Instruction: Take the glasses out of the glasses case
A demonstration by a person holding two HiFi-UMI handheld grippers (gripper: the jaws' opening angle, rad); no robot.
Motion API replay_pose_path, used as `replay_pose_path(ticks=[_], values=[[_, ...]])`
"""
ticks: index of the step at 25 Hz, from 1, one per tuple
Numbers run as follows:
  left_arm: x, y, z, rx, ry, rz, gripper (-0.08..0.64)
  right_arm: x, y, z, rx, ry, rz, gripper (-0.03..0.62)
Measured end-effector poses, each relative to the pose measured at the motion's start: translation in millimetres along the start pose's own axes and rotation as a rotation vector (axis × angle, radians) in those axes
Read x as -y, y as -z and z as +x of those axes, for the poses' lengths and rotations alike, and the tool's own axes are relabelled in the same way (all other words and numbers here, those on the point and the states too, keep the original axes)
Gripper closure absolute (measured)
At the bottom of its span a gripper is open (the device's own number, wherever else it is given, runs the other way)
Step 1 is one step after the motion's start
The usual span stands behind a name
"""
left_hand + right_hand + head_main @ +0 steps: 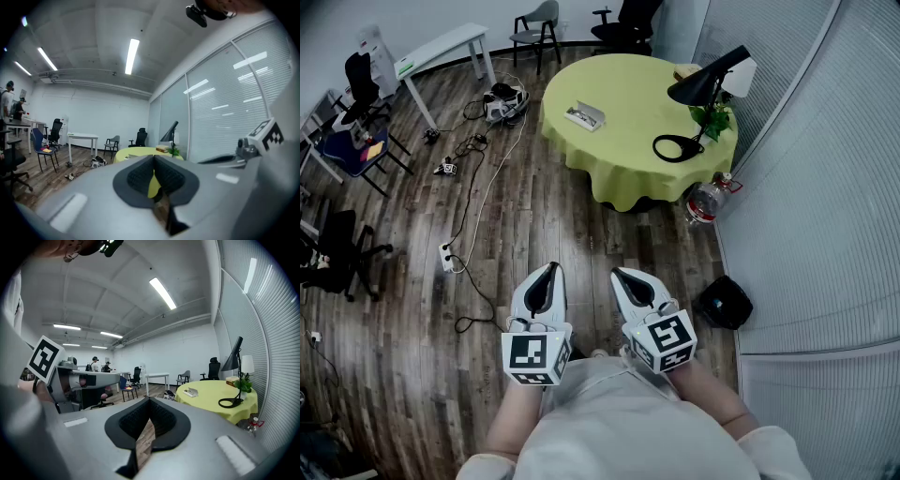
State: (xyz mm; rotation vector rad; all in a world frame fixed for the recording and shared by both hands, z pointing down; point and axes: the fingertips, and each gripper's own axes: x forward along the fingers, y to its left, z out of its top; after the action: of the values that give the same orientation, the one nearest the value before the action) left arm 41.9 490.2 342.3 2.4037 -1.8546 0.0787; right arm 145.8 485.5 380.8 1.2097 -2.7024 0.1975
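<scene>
Silvery glasses case [584, 115] too distant to make out.

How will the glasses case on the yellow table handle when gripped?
The glasses case looks small and flat-sided: probably light, stiff, unlikely to roll. On the draped tablecloth, a push may slide it or bunch the cloth.

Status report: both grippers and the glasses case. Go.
Left gripper shut, empty; right gripper shut, empty. Glasses case on the yellow table, well ahead, untouched. Cables on the floor, left of the path.
</scene>
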Motion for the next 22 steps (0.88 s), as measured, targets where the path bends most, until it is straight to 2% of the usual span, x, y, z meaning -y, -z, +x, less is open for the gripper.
replay_pose_path(ticks=[9,14,22], values=[[-2,5,-3,-0.008,-0.007,-0.004,0.552,-2,6,-1,-0.005,-0.001,0.012,0.594],[-2,10,3,-0.019,-0.007,-0.006,0.552,9,9,0,0.005,0.025,0.057,0.594],[-22,20,11,-0.045,-0.029,-0.012,0.552,13,12,20,-0.007,0.021,0.075,0.593]])
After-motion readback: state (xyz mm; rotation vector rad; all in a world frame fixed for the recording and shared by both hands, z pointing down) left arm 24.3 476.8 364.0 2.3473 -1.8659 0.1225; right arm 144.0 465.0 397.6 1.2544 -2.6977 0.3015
